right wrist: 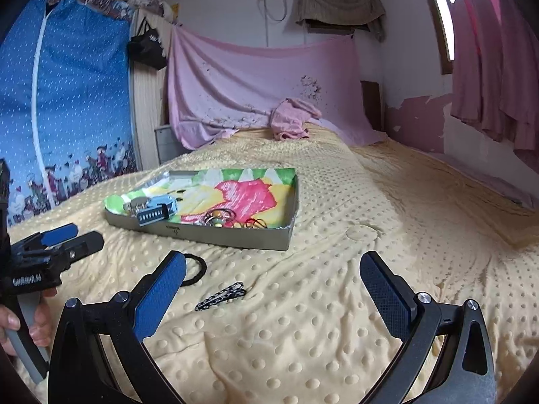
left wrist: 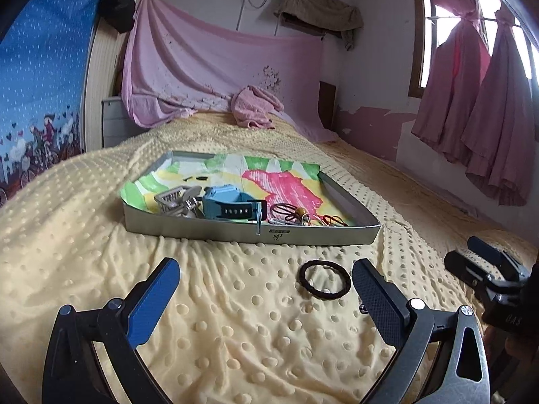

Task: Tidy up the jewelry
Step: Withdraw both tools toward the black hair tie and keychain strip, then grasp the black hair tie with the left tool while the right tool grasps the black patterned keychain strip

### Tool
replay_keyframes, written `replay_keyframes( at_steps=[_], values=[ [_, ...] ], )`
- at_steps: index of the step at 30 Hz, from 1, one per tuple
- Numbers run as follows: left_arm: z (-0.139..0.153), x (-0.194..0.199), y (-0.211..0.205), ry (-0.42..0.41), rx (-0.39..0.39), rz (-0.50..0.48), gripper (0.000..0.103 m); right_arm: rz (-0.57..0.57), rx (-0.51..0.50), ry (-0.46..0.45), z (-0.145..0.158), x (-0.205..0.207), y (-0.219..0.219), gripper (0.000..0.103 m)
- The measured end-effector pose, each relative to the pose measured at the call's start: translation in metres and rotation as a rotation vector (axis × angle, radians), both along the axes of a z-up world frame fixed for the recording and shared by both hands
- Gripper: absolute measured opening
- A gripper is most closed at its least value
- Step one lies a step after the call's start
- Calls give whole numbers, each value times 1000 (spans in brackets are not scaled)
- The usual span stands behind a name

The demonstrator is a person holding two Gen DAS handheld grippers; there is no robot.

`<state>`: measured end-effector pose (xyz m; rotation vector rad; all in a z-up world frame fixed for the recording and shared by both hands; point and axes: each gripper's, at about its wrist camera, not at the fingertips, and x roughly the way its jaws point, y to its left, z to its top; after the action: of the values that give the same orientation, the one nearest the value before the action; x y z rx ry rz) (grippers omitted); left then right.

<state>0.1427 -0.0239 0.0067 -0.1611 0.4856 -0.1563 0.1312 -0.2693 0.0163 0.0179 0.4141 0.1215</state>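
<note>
Both grippers are spread wide and holding nothing, hovering over the yellow blanket [left wrist: 235, 320] on the near side of the tray [left wrist: 215, 229]: left gripper [left wrist: 266, 298], right gripper [right wrist: 273, 294]. A dark hair tie [left wrist: 325, 279] lies on the blanket just in front of the tray, with a black-and-white hair clip [right wrist: 220, 296] a bit nearer. The blue watch [left wrist: 229, 203] and other small pieces sit along the tray's near wall.

My finger pads [right wrist: 158, 299] are blue with a fine rough grain, matt, on dark arms with small shiny metal rivets. Under me the yellow blanket [left wrist: 235, 320] is soft cloth, covered with raised dots, and on it lie a matt dark hair tie [left wrist: 325, 279] of braided fabric and a small patterned clip [right wrist: 220, 296] with a light gloss. The tray [left wrist: 320, 235] looks like dull grey metal, lined with crinkled coloured paper [left wrist: 283, 185], and the blue watch [left wrist: 232, 203] in it looks like smooth plastic.
</note>
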Motion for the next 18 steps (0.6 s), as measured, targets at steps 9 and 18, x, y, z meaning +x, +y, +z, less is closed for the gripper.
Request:
replay_keyframes(
  at_steps=[9, 18],
  values=[
    [-18, 33, -12, 110, -45, -124, 77, 92, 0, 120, -23, 29, 5, 76],
    [-38, 59, -29, 253, -49, -218, 45, 186, -16, 246, -51, 53, 26, 49]
  ],
)
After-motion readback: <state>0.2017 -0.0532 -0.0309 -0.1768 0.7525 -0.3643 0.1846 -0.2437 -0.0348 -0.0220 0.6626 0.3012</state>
